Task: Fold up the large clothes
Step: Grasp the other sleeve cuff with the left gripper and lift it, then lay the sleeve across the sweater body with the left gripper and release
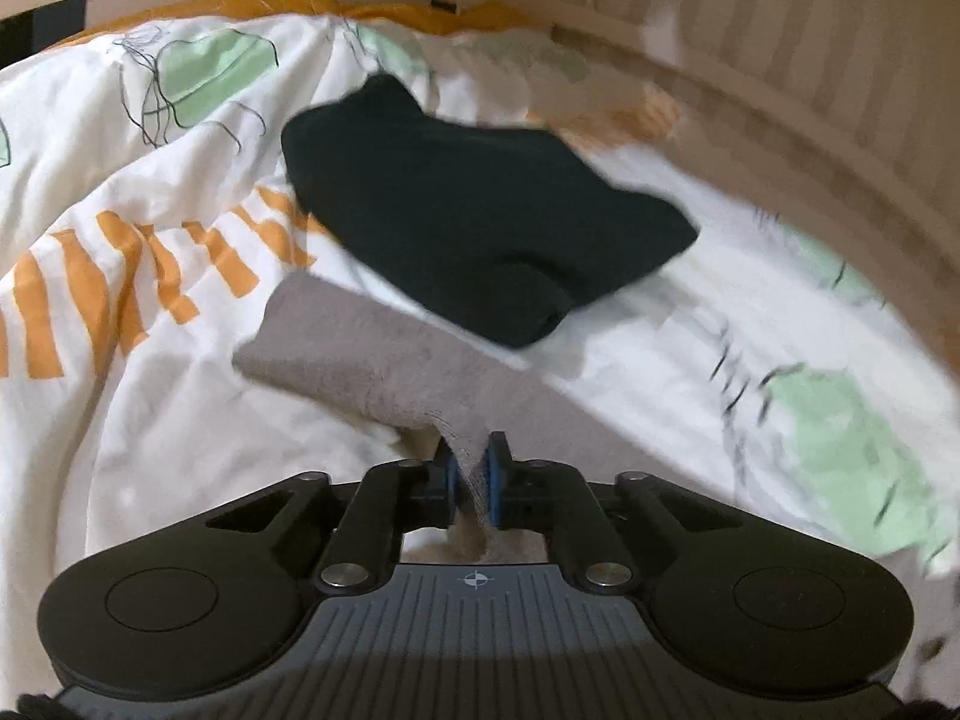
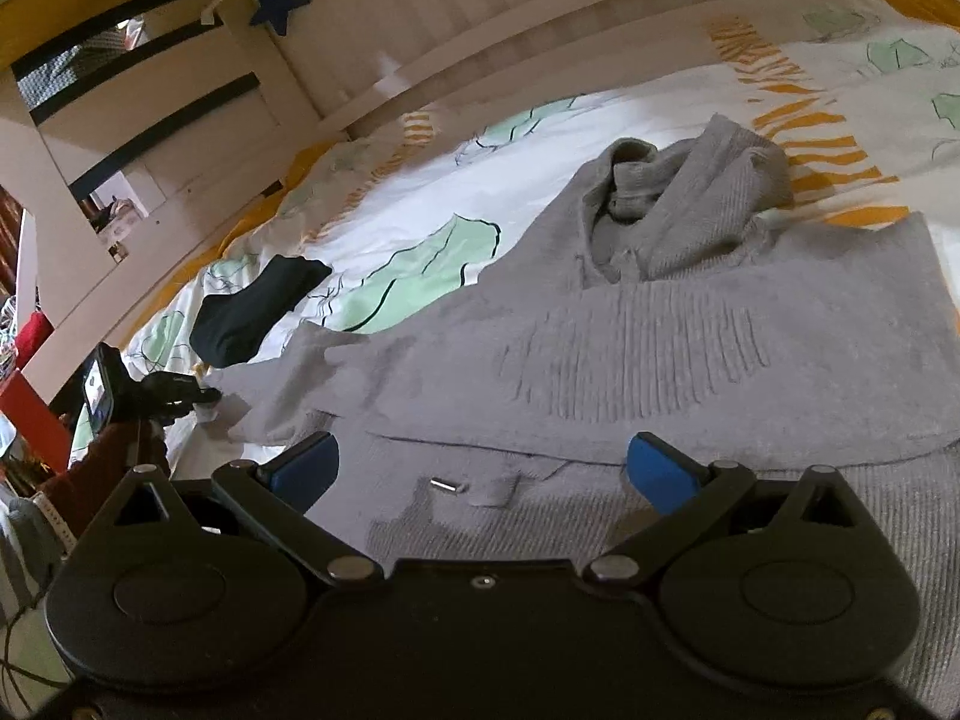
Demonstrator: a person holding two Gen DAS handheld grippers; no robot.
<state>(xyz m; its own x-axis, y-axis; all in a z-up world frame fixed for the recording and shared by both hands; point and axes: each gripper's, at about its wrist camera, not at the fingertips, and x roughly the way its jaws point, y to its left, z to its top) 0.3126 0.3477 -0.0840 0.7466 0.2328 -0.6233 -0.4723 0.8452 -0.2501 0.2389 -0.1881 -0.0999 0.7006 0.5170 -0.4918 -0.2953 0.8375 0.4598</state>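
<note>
A grey knitted sweater is seen spread on the bed's printed duvet, directly ahead of the right gripper, whose blue pads stand wide apart above the fabric with nothing grasped between them. The collar is bunched at the far side of the garment, beyond that gripper, and a broad panel appears already laid across the body, so one fold may be judged as made. A sleeve or corner of the sweater is pinched in the left gripper, whose jaws are clenched tight on the grey cloth; the fabric runs forward and to the left from the pads. Just beyond that gripped piece, a dark garment lies folded on the duvet, apparently finished. What remains, by judgement, is for the held part to be carried over the body, the bunched collar area to be flattened, and the sweater to be folded down into a compact stack.
</note>
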